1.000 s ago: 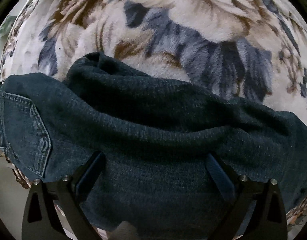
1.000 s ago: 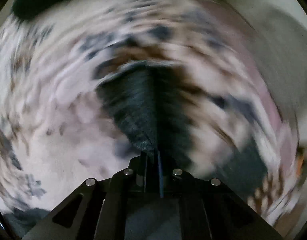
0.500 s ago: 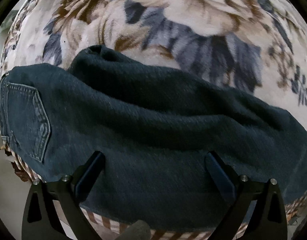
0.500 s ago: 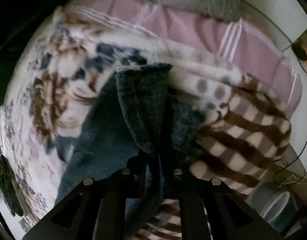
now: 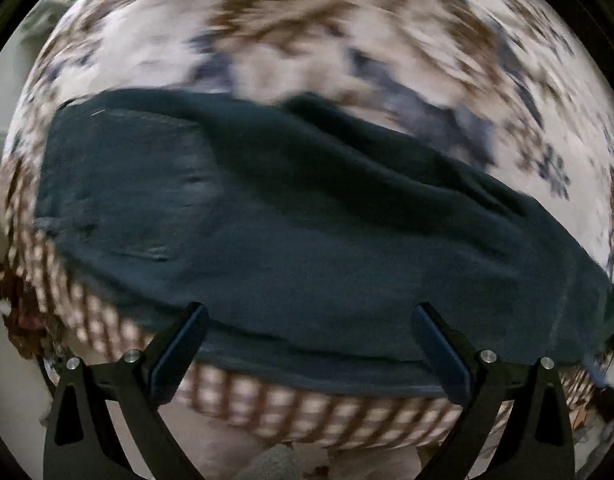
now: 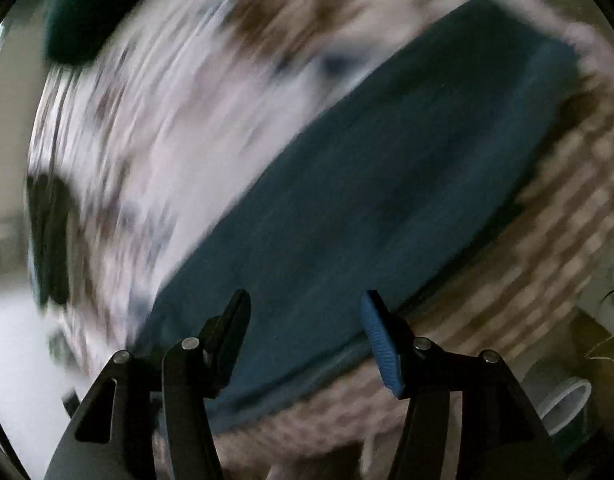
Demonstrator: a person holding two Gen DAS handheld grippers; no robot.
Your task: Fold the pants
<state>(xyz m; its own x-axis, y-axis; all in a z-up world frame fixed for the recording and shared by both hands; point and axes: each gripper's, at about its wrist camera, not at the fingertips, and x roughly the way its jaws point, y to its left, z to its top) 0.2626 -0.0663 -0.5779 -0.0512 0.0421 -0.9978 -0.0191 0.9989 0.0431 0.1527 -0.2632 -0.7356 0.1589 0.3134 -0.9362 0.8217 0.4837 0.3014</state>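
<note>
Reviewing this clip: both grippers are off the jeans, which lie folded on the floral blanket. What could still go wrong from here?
1. The dark jeans lie close to the bed's edge, partly over the checked blanket border; they might slide off.
2. The upper layer looks bunched and ridged rather than flat, so the fold may loosen or crease.
3. The right gripper is opening with nothing between its fingers, low over the denim; the left gripper is open too, and either could snag the fabric.

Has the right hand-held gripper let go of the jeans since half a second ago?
Yes. The right hand-held gripper is opening, nothing between its fingers; the jeans lie on the blanket.
</note>
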